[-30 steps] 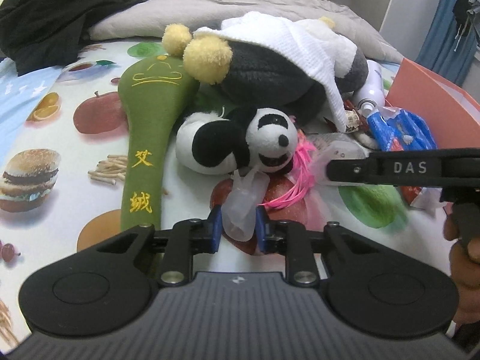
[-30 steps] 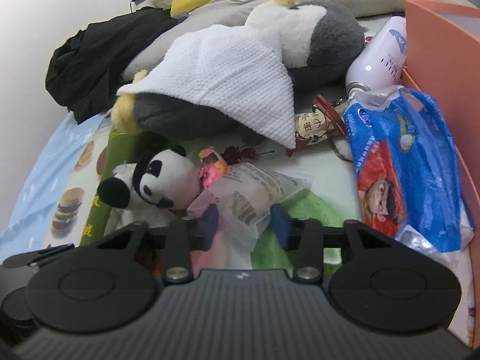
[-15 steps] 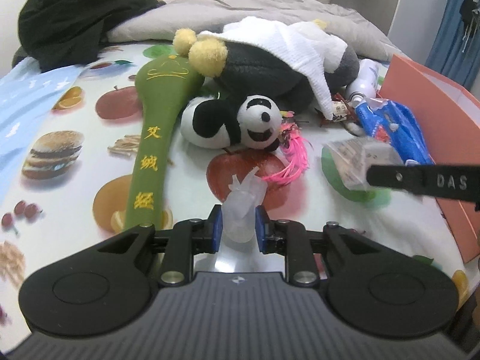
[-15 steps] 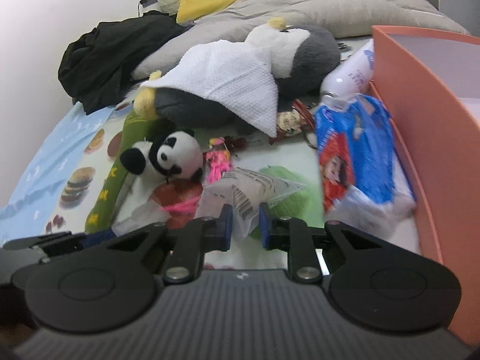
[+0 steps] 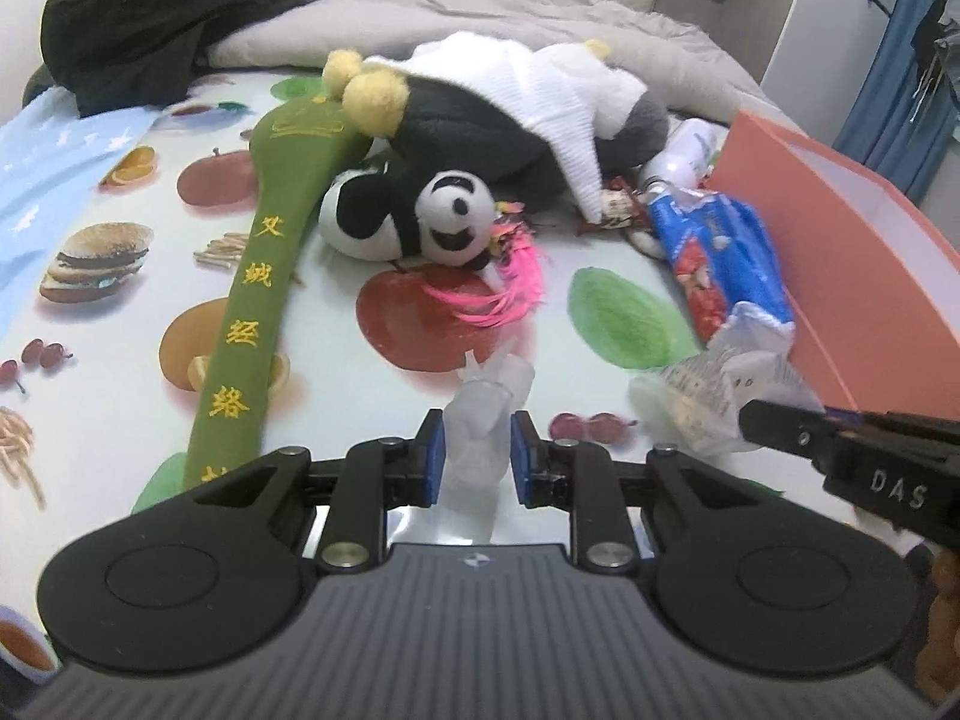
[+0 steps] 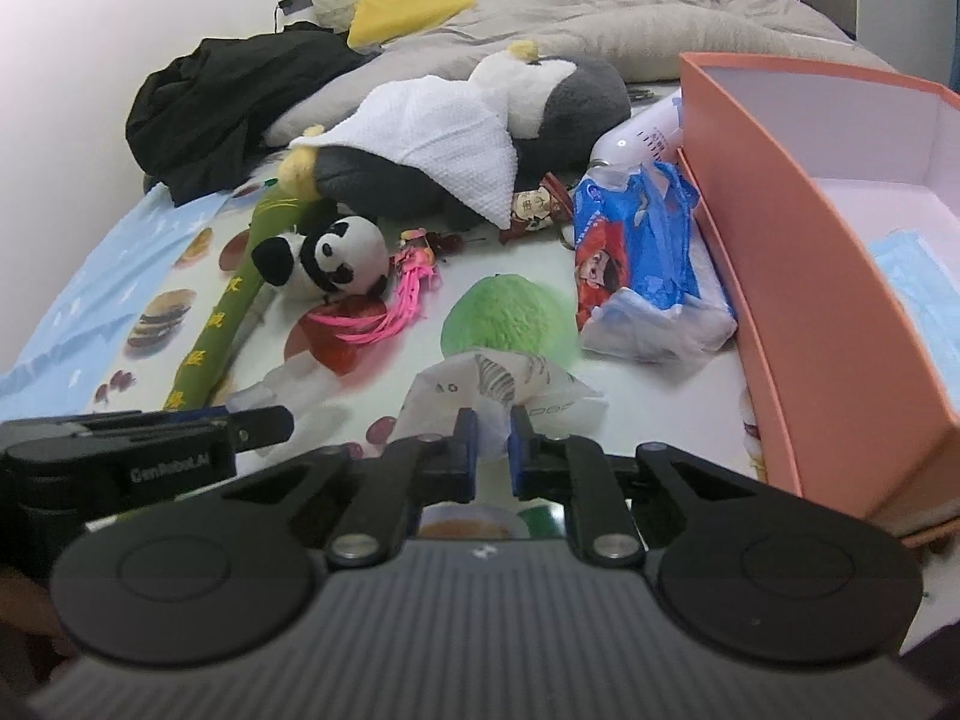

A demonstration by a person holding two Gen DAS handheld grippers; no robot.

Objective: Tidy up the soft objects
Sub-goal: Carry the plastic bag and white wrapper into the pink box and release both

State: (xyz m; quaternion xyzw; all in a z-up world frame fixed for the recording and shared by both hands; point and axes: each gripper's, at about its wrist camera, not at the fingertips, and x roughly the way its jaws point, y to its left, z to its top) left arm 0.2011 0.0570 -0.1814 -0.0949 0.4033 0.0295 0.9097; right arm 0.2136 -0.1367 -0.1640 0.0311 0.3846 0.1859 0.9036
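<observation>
My left gripper (image 5: 477,456) is shut on a crumpled clear plastic bag (image 5: 489,402) and holds it above the printed bedsheet. My right gripper (image 6: 492,450) is shut on a clear printed plastic packet (image 6: 498,384), which also shows in the left wrist view (image 5: 714,402). A small panda plush (image 5: 408,216) lies beside a long green cushion (image 5: 264,276), and both show in the right wrist view, panda (image 6: 336,258). A big grey plush (image 5: 480,126) lies behind, under a white towel (image 6: 438,132).
An open orange box (image 6: 798,276) stands on the right with a blue mask inside. A blue snack bag (image 6: 636,240), a white bottle (image 6: 642,132), a pink tassel (image 5: 504,288) and a small doll (image 6: 534,204) lie nearby. Black clothing (image 5: 156,18) sits far left.
Both grippers pulled back toward me with their plastic pieces, away from the panda. The right gripper closed on the packet and lifted it.
</observation>
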